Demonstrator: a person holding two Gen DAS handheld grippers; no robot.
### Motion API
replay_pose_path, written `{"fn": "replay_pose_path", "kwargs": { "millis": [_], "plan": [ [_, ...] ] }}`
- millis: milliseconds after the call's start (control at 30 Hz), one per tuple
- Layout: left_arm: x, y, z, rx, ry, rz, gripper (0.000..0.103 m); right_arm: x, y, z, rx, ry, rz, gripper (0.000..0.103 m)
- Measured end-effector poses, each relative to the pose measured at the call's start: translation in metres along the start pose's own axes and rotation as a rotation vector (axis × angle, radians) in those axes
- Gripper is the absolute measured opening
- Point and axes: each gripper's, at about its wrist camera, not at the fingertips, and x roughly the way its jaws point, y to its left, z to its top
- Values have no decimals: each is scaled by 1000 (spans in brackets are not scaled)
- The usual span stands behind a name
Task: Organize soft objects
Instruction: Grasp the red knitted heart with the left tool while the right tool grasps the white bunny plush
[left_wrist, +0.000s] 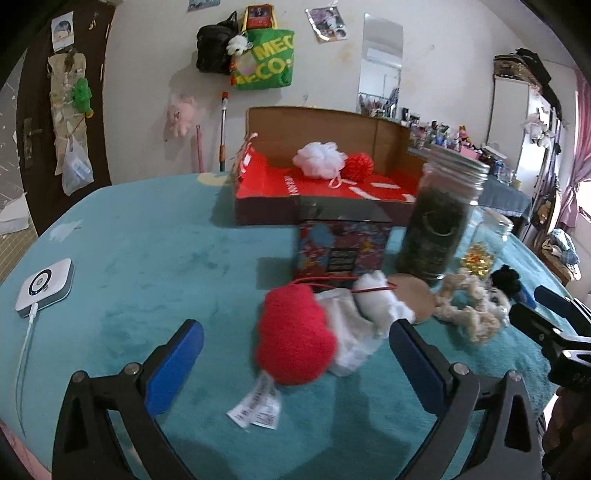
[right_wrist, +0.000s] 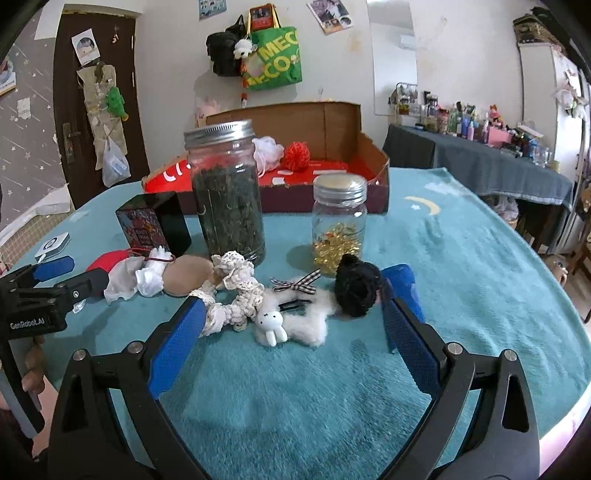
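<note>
Left claw (left_wrist: 295, 343) over teal blanket (left_wrist: 147, 258), cluttered bedroom behind.

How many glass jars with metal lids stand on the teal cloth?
2. The tall jar of dark dried leaves stands in front of the cardboard box. The short jar with golden pieces stands to its right, behind the black pompom. Others could be hidden.

A red plush heart (left_wrist: 295, 336) lies on the teal table (left_wrist: 147, 258); the box (left_wrist: 321, 184) is red inside, the pompom (right_wrist: 357, 290) black.
</note>
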Motion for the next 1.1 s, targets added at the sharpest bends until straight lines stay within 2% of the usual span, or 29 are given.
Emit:
{"fn": "replay_pose_path", "kwargs": {
  "millis": [67,200,333,400,533,633,667,700,733,800,833,967,1100],
  "plan": [
    [6,5,3,-13,24,-10,95,5,-1,2,12,19,13,98],
    [12,13,8,-22,56,-19,95,16,-5,4,41,60,35,97],
    [19,19,13,4,88,0,91,23,-12,4,50,99,24,85],
    [22,22,13,8,104,-16,91,27,-15,3,58,121,25,78],
    [29,23,14,3,144,-58,89,33,-14,2,49,151,25,74],
    [34,21,13,4,171,-111,76,38,-7,3,10,171,12,72],
    [34,20,12,6,170,-122,70,39,-6,3,0,173,10,67],
    [33,19,12,11,167,-150,63,39,-5,2,-13,173,13,57],
    [33,18,11,11,170,-188,46,40,-3,2,-24,176,5,52],
    [31,16,10,14,166,-192,44,38,-1,0,-46,169,20,40],
    [27,14,9,20,155,-188,41,38,0,0,-50,165,23,39],
    [12,12,11,2,127,-202,40,30,-2,-1,-39,147,59,38],
    [-10,2,17,26,74,-228,39,18,-2,3,-38,119,77,38]
  ]
}}
